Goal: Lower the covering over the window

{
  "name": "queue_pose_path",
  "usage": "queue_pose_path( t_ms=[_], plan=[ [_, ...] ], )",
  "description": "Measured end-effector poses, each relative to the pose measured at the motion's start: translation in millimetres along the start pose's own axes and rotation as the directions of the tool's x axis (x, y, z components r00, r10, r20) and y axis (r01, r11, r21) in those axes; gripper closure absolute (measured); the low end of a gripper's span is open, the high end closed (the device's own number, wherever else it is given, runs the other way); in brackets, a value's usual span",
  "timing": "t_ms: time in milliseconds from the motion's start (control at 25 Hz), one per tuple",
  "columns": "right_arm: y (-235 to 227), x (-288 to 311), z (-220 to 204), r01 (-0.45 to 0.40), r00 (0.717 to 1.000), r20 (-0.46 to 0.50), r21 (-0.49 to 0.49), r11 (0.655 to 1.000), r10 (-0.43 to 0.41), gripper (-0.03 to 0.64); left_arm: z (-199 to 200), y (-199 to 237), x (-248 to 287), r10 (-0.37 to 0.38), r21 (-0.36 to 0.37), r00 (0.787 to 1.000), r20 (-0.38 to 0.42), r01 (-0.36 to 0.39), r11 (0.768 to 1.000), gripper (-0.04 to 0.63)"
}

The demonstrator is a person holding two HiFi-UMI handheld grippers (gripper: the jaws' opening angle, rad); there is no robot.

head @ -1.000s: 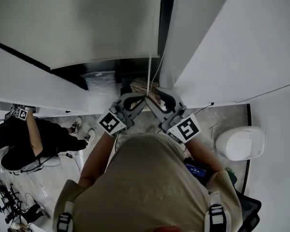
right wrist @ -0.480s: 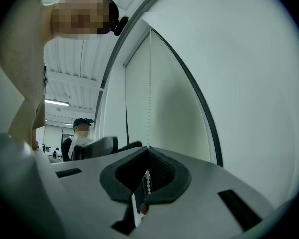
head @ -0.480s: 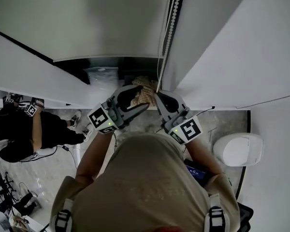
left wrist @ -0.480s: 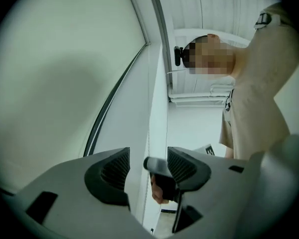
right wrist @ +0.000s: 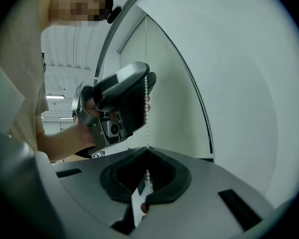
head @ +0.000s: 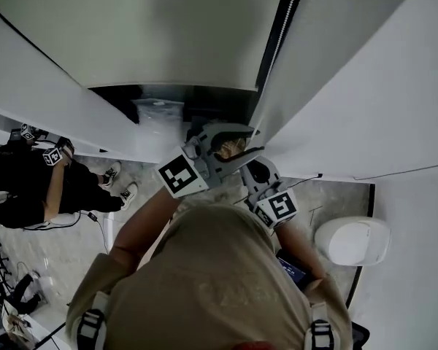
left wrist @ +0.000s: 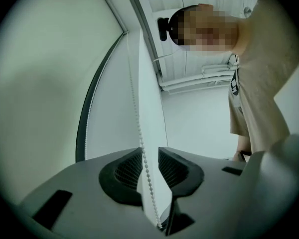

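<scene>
Beside the roller blind (head: pixel 175 28), bead chain (left wrist: pixel 138 118) being worked.
Below, the right gripper (right wrist: pixel 147 147) pinches it; above, the left gripper (left wrist: pixel 150 149), jaws just now closing, stands spread around it.

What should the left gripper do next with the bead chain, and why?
Probably finish closing the left gripper on the bead chain: its jaws, just closing, stand apart around it, above the right gripper, which is shut on it.
</scene>
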State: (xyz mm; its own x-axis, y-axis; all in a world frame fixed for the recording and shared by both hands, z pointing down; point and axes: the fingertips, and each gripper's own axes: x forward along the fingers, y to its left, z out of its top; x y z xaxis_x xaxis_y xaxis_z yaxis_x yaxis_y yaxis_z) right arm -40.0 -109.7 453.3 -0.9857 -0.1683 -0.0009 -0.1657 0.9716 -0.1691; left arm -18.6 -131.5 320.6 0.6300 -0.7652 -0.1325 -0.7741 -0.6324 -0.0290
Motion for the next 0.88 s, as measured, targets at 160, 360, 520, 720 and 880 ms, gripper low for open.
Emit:
queue_pose_path(
  t_ms=[160,360,520,720,880],
  plan=[
    [0.7,1.8,0.1,-0.020,1.000,0.010,0.008,1.000,0.020,0.607,-1.2,11.5,-10.0,0.028,-0.020,0.996,0.081,-0.027,0.999,0.565],
    [18.3,6.0,-1.3,-0.114,0.994,-0.008,-0.060,0.992,0.113,0.606,-11.0,21.1,-25.9,0.094,0.007,0.995,0.037,-0.094,0.996,0.572],
    [16.1,-5.7,39.6,-0.115,0.979,0.164,-0.041,0.993,0.120,0.508,-43.7,28.5,-40.3,0.146,0.005,0.989,-0.027,-0.146,0.989,0.575],
    [20.2,5.7,79.1,-0.092,0.969,0.223,-0.086,0.992,0.109,0.508,-97.2,15.6,-55.3,0.139,-0.042,0.988,-0.065,-0.142,0.989,0.575],
    [23.3,26.2,80.5,-0.061,0.980,0.177,-0.151,0.987,0.088,0.514,-98.1,1.4,-53.1,0.115,-0.060,0.991,-0.065,-0.119,0.991,0.575]
  ],
)
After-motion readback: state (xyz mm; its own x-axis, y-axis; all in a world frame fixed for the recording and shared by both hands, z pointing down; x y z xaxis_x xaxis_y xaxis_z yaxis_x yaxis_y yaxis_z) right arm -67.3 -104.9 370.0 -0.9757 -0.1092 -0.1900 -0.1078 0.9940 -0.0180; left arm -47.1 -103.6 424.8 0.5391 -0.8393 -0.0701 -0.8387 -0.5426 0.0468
